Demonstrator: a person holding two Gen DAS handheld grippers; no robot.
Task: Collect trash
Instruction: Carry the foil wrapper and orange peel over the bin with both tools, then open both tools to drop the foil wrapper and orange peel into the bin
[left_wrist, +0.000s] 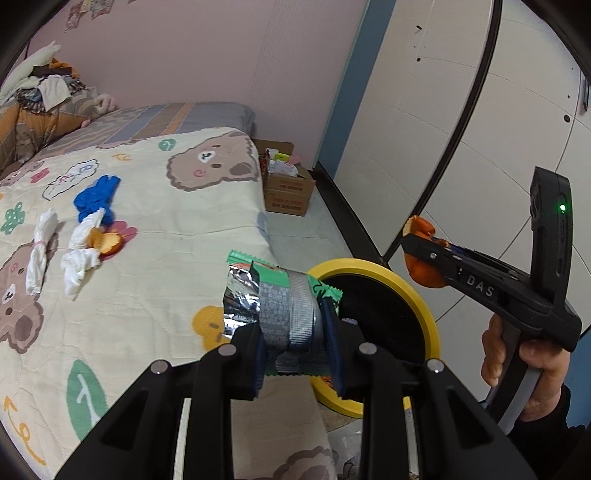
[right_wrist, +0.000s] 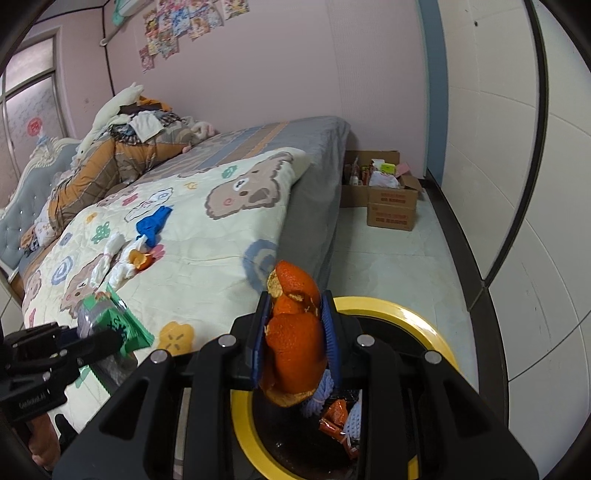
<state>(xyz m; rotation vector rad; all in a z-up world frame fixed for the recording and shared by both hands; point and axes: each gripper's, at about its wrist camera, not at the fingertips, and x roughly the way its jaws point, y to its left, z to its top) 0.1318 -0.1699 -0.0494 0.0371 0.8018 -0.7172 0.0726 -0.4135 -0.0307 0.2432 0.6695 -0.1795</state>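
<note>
My left gripper (left_wrist: 291, 299) is shut on a green and silver snack wrapper (left_wrist: 243, 295), held at the bed's edge beside the yellow-rimmed bin (left_wrist: 402, 288). My right gripper (right_wrist: 295, 299) is shut on a large piece of orange peel (right_wrist: 295, 347), above the bin (right_wrist: 424, 321), which holds an orange wrapper (right_wrist: 336, 417). On the bear-print quilt (left_wrist: 166, 240) lie a blue glove (left_wrist: 98, 199), white tissues (left_wrist: 79, 258) and another piece of peel (left_wrist: 107, 242). The left wrist view shows the right gripper (left_wrist: 417, 240) with its peel. The right wrist view shows the left gripper (right_wrist: 92, 343).
Open cardboard boxes (right_wrist: 391, 206) stand on the floor at the foot of the bed. A white panelled wardrobe (left_wrist: 461, 129) runs along the right. Clothes and bedding (right_wrist: 129, 129) are piled at the head of the bed. The bin stands on pale floor between bed and wardrobe.
</note>
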